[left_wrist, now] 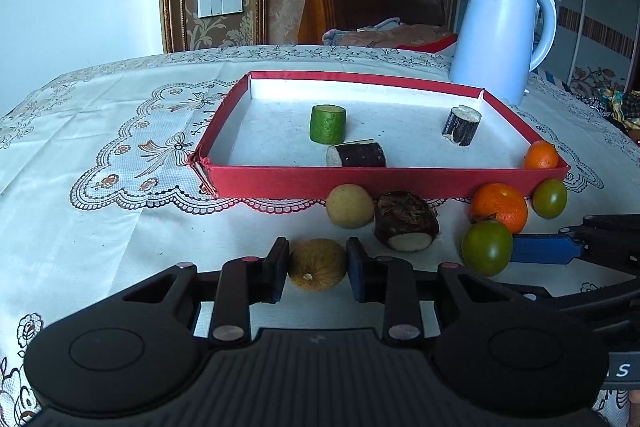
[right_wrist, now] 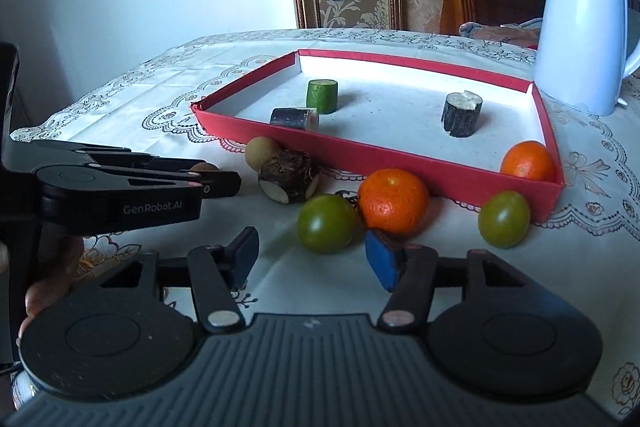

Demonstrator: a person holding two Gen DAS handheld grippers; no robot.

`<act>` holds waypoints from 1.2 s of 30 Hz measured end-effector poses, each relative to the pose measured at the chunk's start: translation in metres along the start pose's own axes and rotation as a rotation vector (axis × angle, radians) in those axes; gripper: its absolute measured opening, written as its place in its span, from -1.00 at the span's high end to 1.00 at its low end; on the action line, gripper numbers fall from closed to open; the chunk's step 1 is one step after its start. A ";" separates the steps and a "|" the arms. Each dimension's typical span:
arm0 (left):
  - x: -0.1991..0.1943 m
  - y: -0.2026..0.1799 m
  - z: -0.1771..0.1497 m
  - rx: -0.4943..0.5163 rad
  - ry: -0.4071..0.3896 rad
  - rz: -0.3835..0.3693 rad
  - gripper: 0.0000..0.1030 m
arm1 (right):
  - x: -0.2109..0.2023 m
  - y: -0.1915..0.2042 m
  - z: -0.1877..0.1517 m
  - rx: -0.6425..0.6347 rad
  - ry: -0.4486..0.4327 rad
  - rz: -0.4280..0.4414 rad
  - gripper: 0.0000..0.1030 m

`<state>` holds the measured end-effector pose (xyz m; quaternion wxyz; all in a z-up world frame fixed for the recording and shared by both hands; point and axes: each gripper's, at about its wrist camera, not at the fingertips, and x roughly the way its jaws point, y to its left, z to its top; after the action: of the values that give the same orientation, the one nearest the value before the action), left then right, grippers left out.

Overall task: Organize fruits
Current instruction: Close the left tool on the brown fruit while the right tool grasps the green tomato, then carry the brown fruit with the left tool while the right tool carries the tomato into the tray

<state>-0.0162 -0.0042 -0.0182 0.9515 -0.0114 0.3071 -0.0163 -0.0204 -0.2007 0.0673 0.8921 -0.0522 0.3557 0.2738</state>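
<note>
My left tongs (left_wrist: pixel 317 267) are clenched on a brownish round fruit (left_wrist: pixel 317 264) at the tabletop's near edge; right tongs (right_wrist: pixel 316 255) gape short of the green tomato (right_wrist: pixel 327 224). Next: carry it into the red tray (left_wrist: pixel 384 181).

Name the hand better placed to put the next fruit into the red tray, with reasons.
Left. The left gripper is already shut on a small brown fruit, ready to lift to the tray. The right gripper holds nothing; a green tomato only sits near its fingertips.
</note>
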 end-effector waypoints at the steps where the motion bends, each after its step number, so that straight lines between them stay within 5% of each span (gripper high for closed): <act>1: 0.000 0.000 0.000 -0.002 0.000 -0.001 0.41 | 0.002 0.001 0.001 -0.004 0.000 -0.010 0.06; 6: 0.000 0.001 0.000 -0.004 0.000 -0.002 0.41 | 0.005 0.000 0.003 0.002 -0.007 -0.034 0.41; 36: -0.020 -0.021 0.011 0.082 -0.128 -0.042 0.41 | -0.029 -0.018 0.008 0.057 -0.182 -0.169 0.42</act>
<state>-0.0262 -0.0248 0.0031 0.9682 0.0200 0.2446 -0.0479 -0.0234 -0.2269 0.0906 0.9417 -0.0315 0.2751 0.1910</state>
